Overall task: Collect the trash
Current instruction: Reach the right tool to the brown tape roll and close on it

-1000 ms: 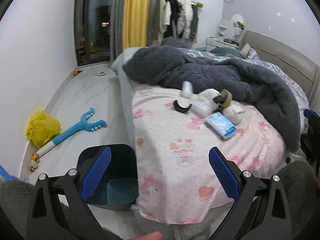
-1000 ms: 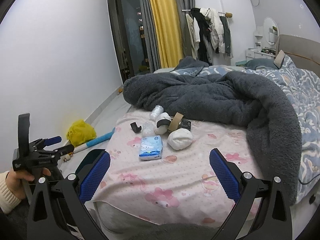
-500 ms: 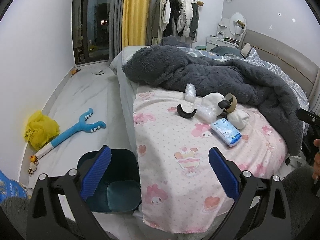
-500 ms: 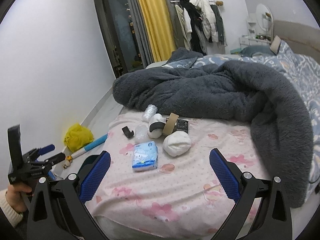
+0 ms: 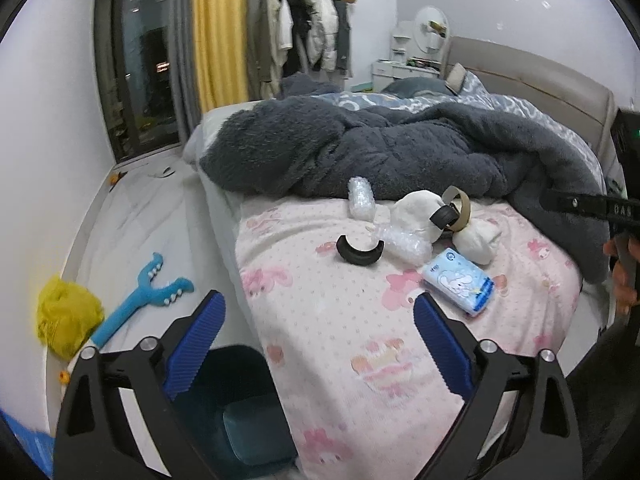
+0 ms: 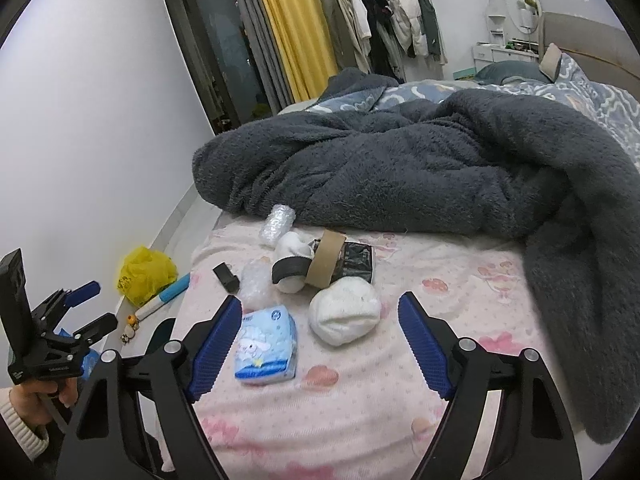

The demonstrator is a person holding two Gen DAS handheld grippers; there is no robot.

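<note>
Bed [image 6: 360, 420], pink sheet: trash cluster near dark blanket [image 6: 400, 172], comprising blue tissue pack [image 6: 267, 346], white wad [image 6: 344, 312], tape roll [image 6: 326, 264], bubble wrap [image 6: 276, 224].
Right gripper [image 6: 320, 344]: jaws closing, nothing gripped.
Left gripper [image 5: 320, 344]: jaws closing, empty.
Teal bin [image 5: 248, 420]: on floor beside bed.

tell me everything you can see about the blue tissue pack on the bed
The light blue soft plastic tissue pack is a flat, slightly puffy rectangle printed with a white cartoon rabbit and darker blue edging. It looks sealed and full. It lies flat, face up, on the pink cartoon-print bedsheet near the foot of the bed, closest to the camera of the litter pile. The crumpled white paper ball sits just beside it, apparently apart; a clear bubble-wrap wad lies right behind it. Nothing grips it.
</note>
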